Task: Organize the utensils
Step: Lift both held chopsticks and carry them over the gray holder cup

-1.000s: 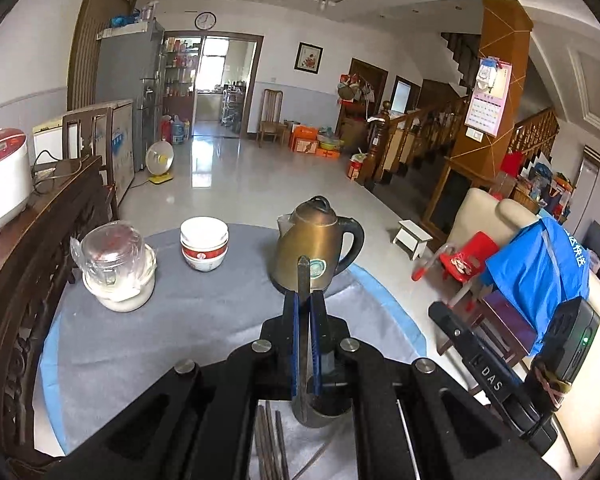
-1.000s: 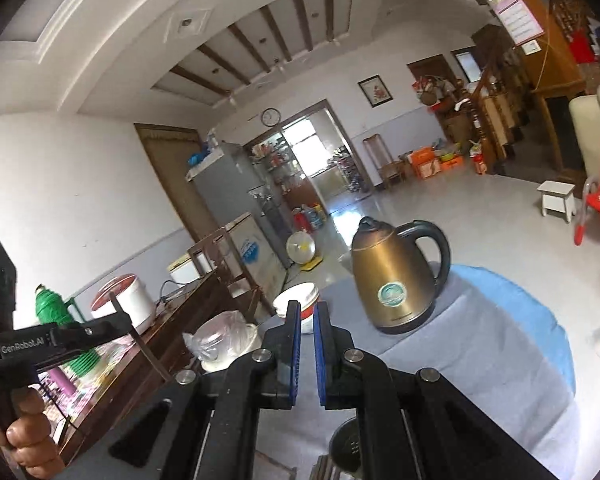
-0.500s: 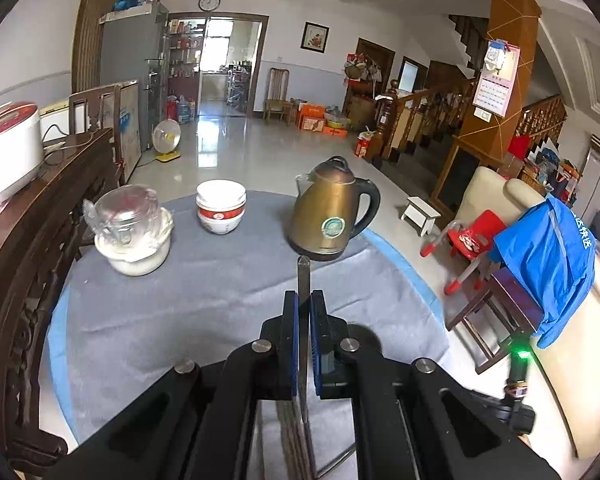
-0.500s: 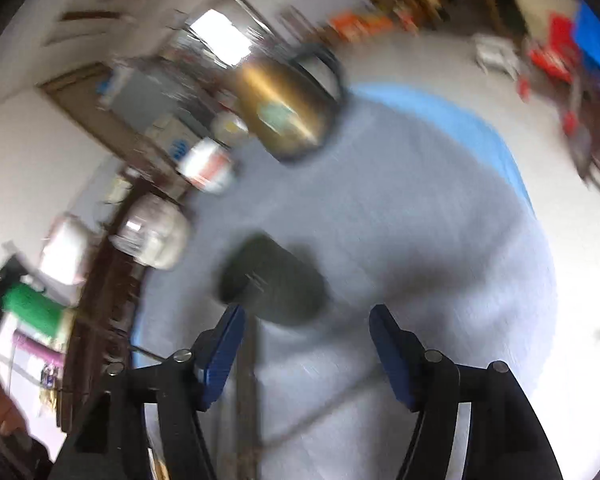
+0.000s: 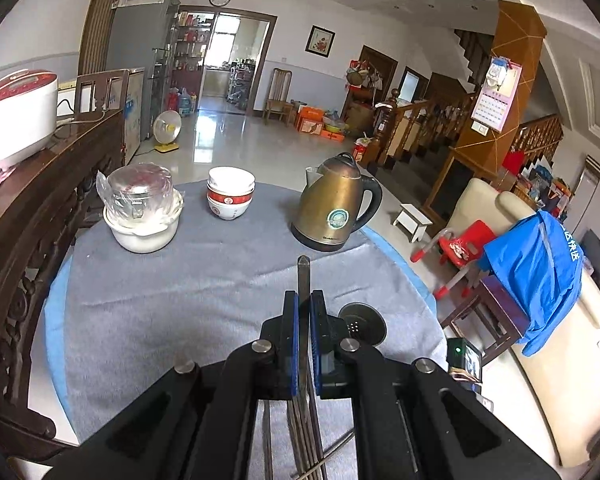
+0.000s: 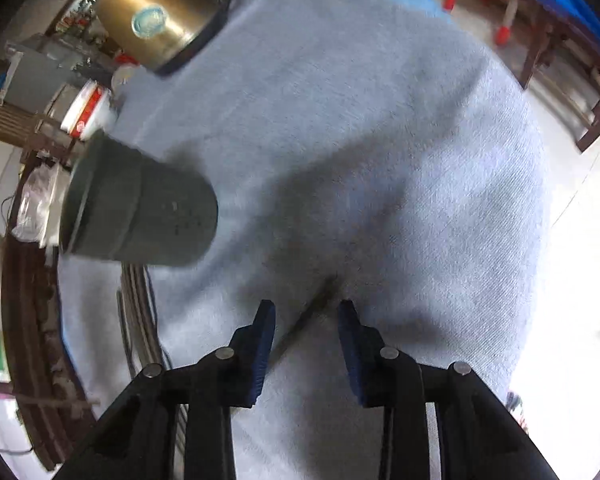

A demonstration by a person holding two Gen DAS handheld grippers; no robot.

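My left gripper is shut on a dark chopstick whose end pokes out past the fingertips. Several more chopsticks lie on the grey cloth under it. A dark grey utensil cup stands just right of the left fingers. The right wrist view looks steeply down at the cloth. There my right gripper has its jaws apart and closing, with one chopstick lying slantwise between them, untouched by the pads. The cup stands up-left of it, beside a bundle of chopsticks.
A brass kettle, stacked red-and-white bowls and a plastic-covered white pot stand at the far side of the round table. A carved wooden sideboard borders the left; the table's edge drops off on the right.
The right gripper swung from facing the room to pointing down at the cloth and opened over a chopstick. The left gripper drew back, still holding its chopstick; the cup now shows at its right.
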